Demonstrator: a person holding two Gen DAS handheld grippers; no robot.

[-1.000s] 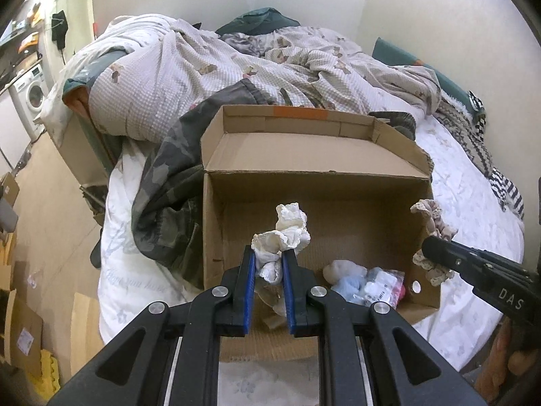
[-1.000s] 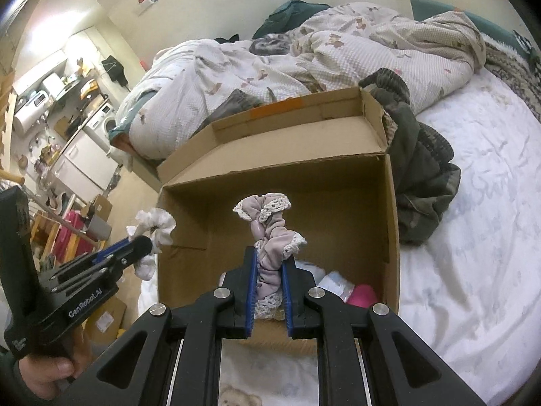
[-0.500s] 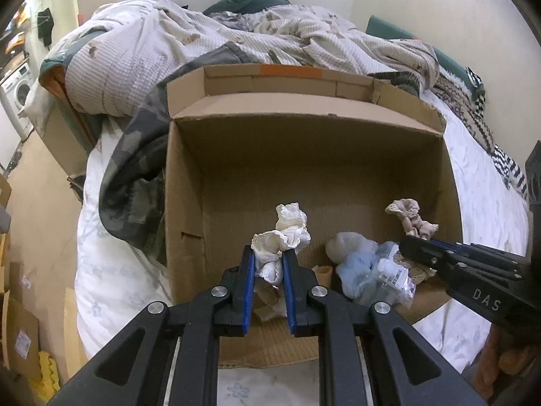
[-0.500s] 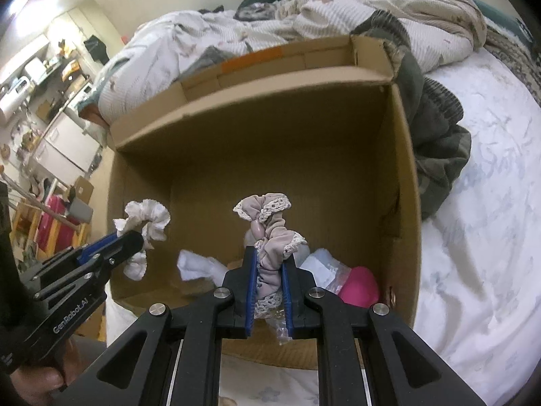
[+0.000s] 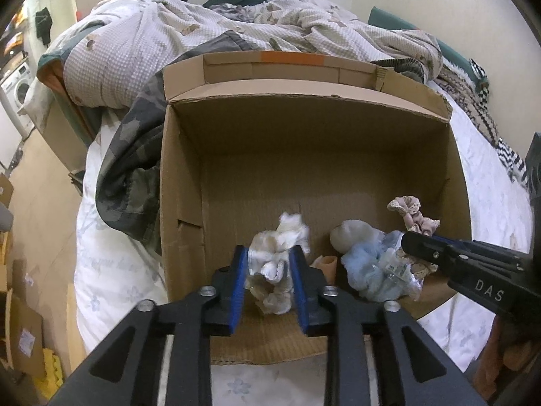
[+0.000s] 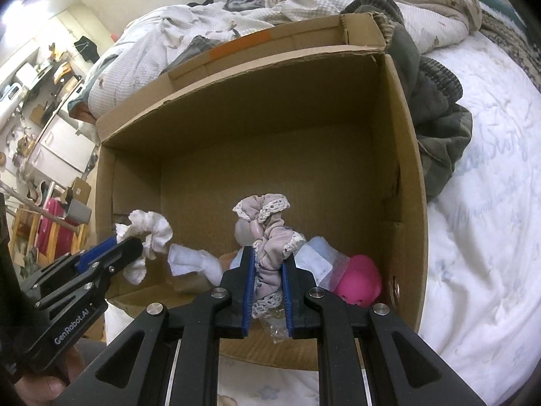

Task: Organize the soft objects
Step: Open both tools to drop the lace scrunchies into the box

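Observation:
An open cardboard box (image 5: 182,203) stands on the bed. My left gripper (image 5: 268,274) holds a white scrunchie (image 5: 277,250) just inside the box's near edge, with its jaws wider apart than before but touching the cloth. My right gripper (image 6: 267,277) is shut on a mauve lace-trimmed scrunchie (image 6: 270,233) over the box's near right part. In the right wrist view the left gripper (image 6: 111,253) and white scrunchie (image 6: 148,233) show at the left. In the left wrist view the right gripper (image 5: 416,243) and mauve scrunchie (image 5: 412,213) show at the right.
In the box lie a pale blue soft toy (image 5: 372,264), a white sock (image 6: 192,262), a pink toy (image 6: 358,280) and a plastic bag (image 6: 314,260). A camouflage garment (image 5: 132,169) and a rumpled duvet (image 5: 169,40) lie beside and behind the box. The floor with cartons (image 5: 20,321) is at the left.
Both grippers have moved forward and down into the box with their scrunchies. The left gripper's jaws have spread wider around the white scrunchie.

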